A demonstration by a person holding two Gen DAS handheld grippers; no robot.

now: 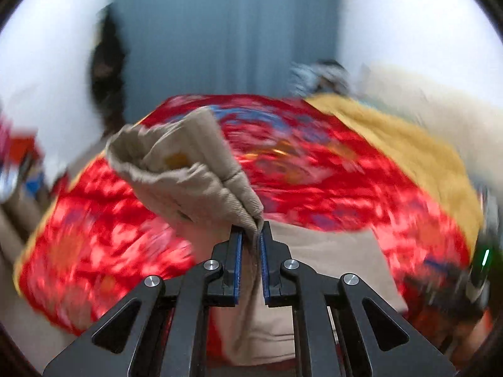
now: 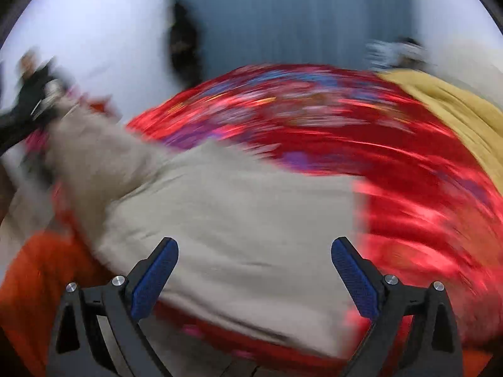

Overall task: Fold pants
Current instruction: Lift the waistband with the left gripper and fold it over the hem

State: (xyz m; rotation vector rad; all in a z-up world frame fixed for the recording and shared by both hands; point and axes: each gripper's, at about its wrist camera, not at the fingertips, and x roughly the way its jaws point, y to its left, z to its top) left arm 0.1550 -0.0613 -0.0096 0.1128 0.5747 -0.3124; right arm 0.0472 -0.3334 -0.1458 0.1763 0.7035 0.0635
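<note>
The beige pants [image 1: 188, 169] are pinched at a bunched edge by my left gripper [image 1: 250, 235], which is shut on the cloth and holds it lifted above the bed. More of the pants lies below the gripper [image 1: 330, 251]. In the right wrist view the pants [image 2: 239, 213] lie spread on the bed, one part rising to the upper left toward the left gripper [image 2: 34, 106]. My right gripper [image 2: 254, 245] is open and empty just above the flat cloth. Both views are blurred by motion.
A red flowered bedspread [image 1: 314, 169] covers the bed, also in the right wrist view [image 2: 408, 163]. A mustard blanket [image 1: 408, 144] lies at the right edge. A blue curtain [image 1: 226, 40] and white walls stand behind. An orange cloth [image 2: 34, 276] shows at lower left.
</note>
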